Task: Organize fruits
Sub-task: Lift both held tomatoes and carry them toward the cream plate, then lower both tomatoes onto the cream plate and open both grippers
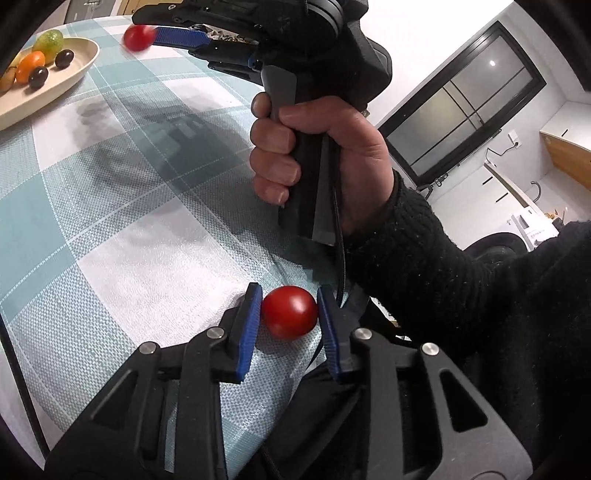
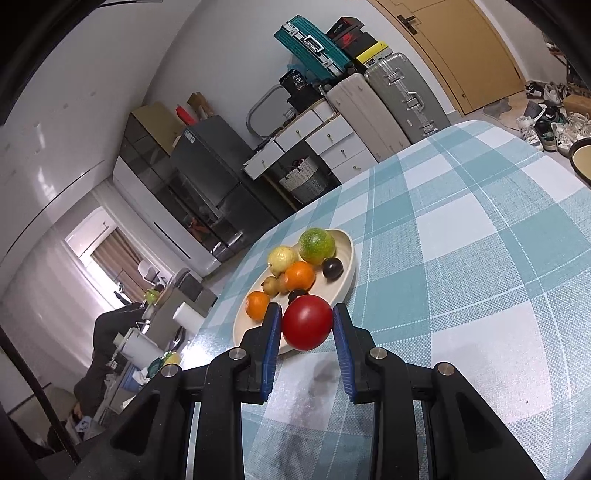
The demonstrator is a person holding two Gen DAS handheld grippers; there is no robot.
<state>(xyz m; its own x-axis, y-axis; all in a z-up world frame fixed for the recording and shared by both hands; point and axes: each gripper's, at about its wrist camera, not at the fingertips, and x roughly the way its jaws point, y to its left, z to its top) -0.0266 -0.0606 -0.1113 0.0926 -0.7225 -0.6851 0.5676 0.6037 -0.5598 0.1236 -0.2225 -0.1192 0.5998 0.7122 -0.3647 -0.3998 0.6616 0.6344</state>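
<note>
My left gripper [image 1: 289, 312] is shut on a red tomato [image 1: 290, 312] that rests on the checked tablecloth near the table's near edge. My right gripper [image 2: 306, 323] is shut on a second red tomato [image 2: 307, 322] and holds it in the air just before the cream oval plate [image 2: 347, 273]. The left wrist view shows this right gripper [image 1: 147, 35] with its tomato [image 1: 138, 37] above the cloth, right of the plate [image 1: 74, 70]. The plate holds a green fruit [image 2: 317, 245], a yellow fruit [image 2: 282, 258], two oranges [image 2: 300, 275] and dark plums [image 2: 332, 268].
The table [image 2: 461, 258] has a blue and white checked cloth. A dark-rimmed dish [image 2: 581, 162] sits at the far right edge. Suitcases [image 2: 402, 96], drawers and a fridge stand beyond the table. My right hand and sleeve [image 1: 406, 240] hang over the table's near side.
</note>
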